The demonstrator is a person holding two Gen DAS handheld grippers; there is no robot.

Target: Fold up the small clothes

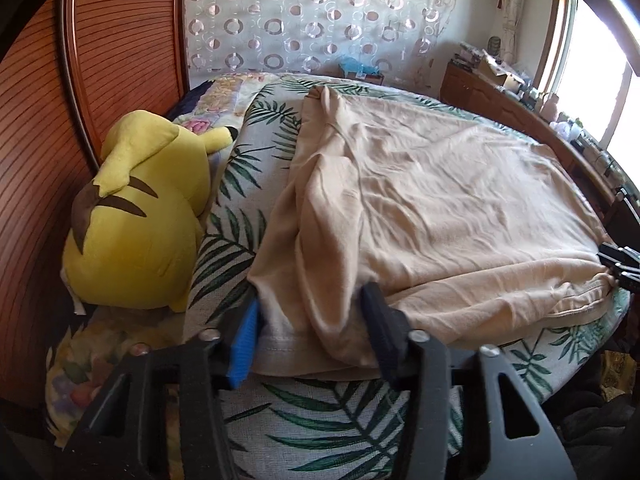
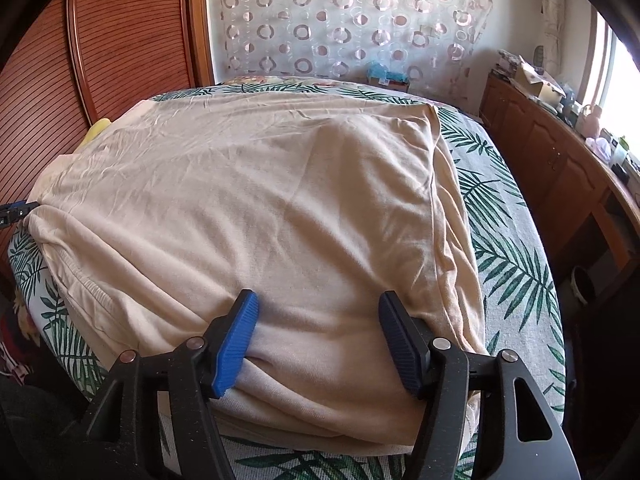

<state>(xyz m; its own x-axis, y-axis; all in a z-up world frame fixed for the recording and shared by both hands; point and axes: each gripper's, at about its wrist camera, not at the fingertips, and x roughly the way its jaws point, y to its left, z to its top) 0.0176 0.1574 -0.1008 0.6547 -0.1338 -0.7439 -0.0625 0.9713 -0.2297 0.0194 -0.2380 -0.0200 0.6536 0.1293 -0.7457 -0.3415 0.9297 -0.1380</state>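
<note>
Item: beige soft-knit cotton garment (image 1: 432,200), being kept spread over the palm-leaf-print bedcover (image 1: 332,416), centre of both frames. Soft, light and limp; likely to be sagging and creasing when lifted, so hems and corners are being favoured as holds. Left gripper (image 1: 310,336) is being closed on bunched near-edge cloth, apparently pinched. Right gripper (image 2: 318,340) is being held wide, straddling the fold.

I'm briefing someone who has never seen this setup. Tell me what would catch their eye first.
A large beige garment spread over the leaf-print bedspread fills both views, its near edge between the fingers of the left claw and the right claw. Next comes the bright yellow plush toy, lying left of the garment against the wooden headboard.
</note>
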